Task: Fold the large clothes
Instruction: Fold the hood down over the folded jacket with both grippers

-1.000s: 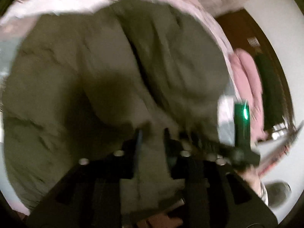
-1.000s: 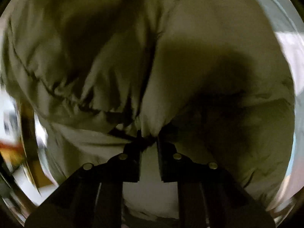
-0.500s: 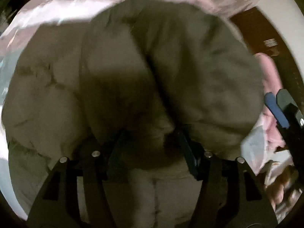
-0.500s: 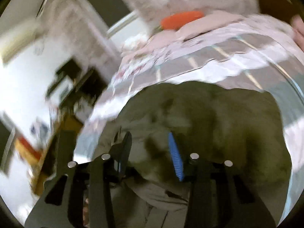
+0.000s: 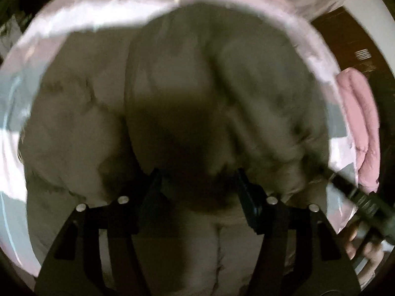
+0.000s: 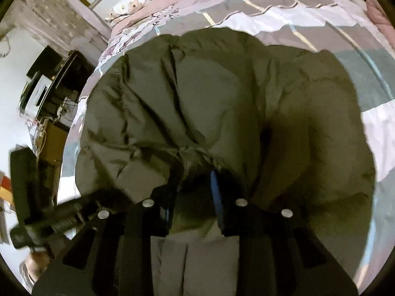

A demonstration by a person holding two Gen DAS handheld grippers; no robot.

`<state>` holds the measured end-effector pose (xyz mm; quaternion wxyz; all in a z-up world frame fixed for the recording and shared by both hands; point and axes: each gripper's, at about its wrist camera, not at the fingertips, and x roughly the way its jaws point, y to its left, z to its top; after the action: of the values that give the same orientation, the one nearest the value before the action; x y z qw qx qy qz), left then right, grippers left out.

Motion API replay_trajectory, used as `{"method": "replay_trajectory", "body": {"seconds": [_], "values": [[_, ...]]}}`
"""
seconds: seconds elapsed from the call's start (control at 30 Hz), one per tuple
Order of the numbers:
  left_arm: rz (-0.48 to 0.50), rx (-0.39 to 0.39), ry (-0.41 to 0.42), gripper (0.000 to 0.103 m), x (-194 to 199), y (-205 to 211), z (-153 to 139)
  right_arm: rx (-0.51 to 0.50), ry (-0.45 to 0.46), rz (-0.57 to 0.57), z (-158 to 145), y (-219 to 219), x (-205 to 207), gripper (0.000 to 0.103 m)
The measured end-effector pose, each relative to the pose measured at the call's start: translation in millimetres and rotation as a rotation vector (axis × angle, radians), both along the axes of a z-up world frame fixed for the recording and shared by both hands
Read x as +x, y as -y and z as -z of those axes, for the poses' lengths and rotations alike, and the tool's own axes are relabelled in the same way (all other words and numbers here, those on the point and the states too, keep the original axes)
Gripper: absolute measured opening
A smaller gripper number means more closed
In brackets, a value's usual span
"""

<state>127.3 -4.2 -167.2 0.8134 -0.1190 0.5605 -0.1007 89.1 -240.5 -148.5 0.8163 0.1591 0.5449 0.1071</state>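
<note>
The olive puffer jacket [image 6: 222,113] lies bunched on the bed [image 6: 296,22], patterned sheet showing bare beyond its far and side edges (most of it toward the pillows). The left gripper [image 5: 197,185] points steeply down over the jacket's near hem, jaws spread wide with padding bulging between them; whether they touch it I cannot tell. The right gripper [image 6: 196,180], likewise tilted down, has just been closing, jaws narrowly parted around a fold.
</note>
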Motion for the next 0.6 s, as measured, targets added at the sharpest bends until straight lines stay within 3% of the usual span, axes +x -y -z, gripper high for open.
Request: {"method": "replay_trajectory", "body": {"seconds": [0.1,0.17,0.27,0.37,0.47,0.57,0.6], "values": [[0.012,-0.002,0.123,0.065,-4,11,-19,-0.058,-0.013,-0.052,13,-14,-4,0.028],[0.035,0.057,0.165,0.068,2,27,-21,-0.134,0.009,-0.073,23,-21,-6,0.028],[0.054,0.163,0.116,0.068,16,49,2,-0.136,-0.023,-0.042,45,-20,14,0.028],[0.049,0.261,0.033,0.069,27,43,35,-0.142,-0.040,-0.033,61,-24,20,0.029],[0.116,0.403,0.044,0.069,29,63,46,-0.171,-0.025,-0.054,59,-30,18,0.032],[0.139,0.377,0.078,0.068,20,64,32,-0.124,-0.013,-0.047,40,-22,10,0.041],[0.141,0.347,0.084,0.071,15,60,26,-0.103,0.001,-0.042,35,-18,7,0.052]]}}
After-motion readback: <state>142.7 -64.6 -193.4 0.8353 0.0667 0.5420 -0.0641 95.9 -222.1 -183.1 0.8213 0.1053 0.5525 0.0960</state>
